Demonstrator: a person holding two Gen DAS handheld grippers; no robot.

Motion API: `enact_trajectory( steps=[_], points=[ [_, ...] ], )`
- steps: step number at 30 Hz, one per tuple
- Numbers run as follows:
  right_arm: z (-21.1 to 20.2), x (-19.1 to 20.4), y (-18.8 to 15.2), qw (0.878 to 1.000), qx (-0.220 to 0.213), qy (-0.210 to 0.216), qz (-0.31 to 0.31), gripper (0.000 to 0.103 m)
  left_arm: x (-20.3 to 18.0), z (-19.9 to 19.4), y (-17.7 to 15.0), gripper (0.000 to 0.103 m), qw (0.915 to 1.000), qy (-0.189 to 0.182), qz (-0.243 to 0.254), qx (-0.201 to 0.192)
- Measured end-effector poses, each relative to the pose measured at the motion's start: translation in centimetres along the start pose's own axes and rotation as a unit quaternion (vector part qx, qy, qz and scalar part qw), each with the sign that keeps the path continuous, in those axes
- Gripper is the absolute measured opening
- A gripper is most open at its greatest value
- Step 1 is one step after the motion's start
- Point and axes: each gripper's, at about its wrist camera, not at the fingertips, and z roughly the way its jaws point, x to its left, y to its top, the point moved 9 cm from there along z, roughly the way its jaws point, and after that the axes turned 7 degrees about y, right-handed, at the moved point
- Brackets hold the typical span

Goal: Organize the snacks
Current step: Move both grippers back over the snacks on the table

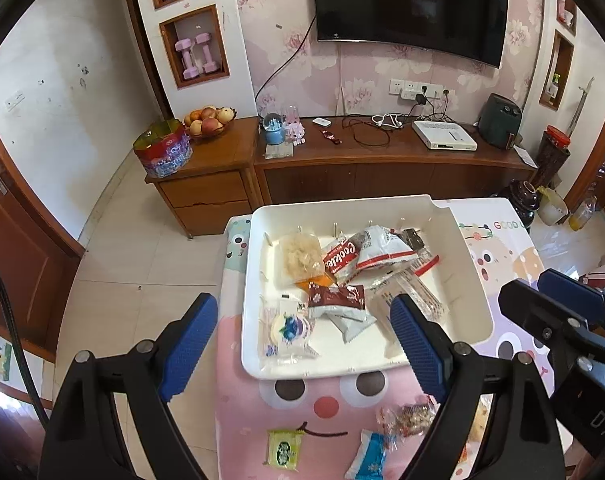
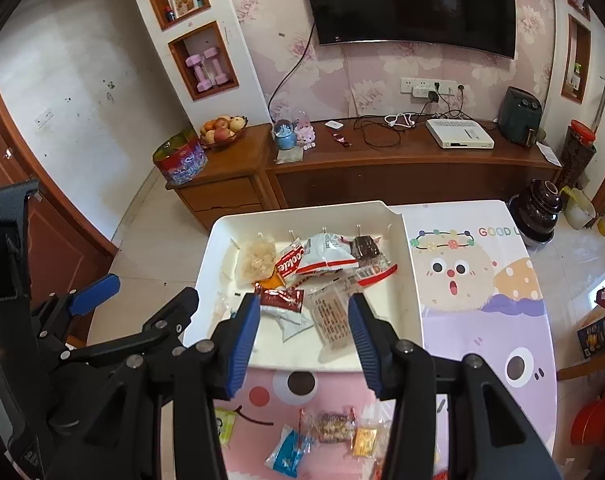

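Observation:
A white tray (image 1: 458, 240) sits on the cartoon-print table and holds several snack packets: a clear bag of pale chips (image 1: 298, 256), a red cookie packet (image 1: 338, 258), a brown packet (image 1: 334, 300) and a blueberry packet (image 1: 288, 330). Loose on the table in front of it lie a green packet (image 1: 284, 448), a blue packet (image 2: 290, 452), a clear candy packet (image 2: 330, 426) and a yellow packet (image 2: 364, 442). My left gripper (image 1: 302, 312) hangs wide open above the tray's near edge, holding nothing. My right gripper (image 2: 303, 308) hovers beside it, jaws partly apart and empty.
Behind the table stands a wooden TV cabinet (image 1: 342, 168) with a fruit bowl (image 1: 208, 122), a round tin (image 1: 162, 152) and cables. A dark pot (image 2: 538, 208) and bottles stand on the floor at the right. The tray (image 2: 402, 300) covers the table's far left part.

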Motion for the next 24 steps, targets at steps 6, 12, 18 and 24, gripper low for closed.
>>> enact_trajectory(
  steps=[6, 12, 18, 24],
  points=[
    [-2.0, 0.5, -1.8, 1.0, 0.001, 0.008, -0.004, 0.047, 0.3, -2.2, -1.6, 0.089, 1.0, 0.001, -0.002, -0.008],
    [-3.5, 0.7, -3.9, 1.0, 0.005, 0.015, -0.007, 0.047, 0.7, -3.3, -3.7, 0.09, 1.0, 0.005, -0.002, -0.008],
    [-3.8, 0.6, -6.5, 0.999, 0.022, 0.025, -0.006, 0.047, 1.1, -3.5, -6.5, 0.09, 0.9999, 0.007, -0.002, 0.007],
    [-3.0, 0.4, -9.5, 0.998, 0.048, 0.027, -0.007, 0.047, 1.3, -2.8, -9.7, 0.09, 0.9995, 0.013, 0.001, 0.029]
  ],
)
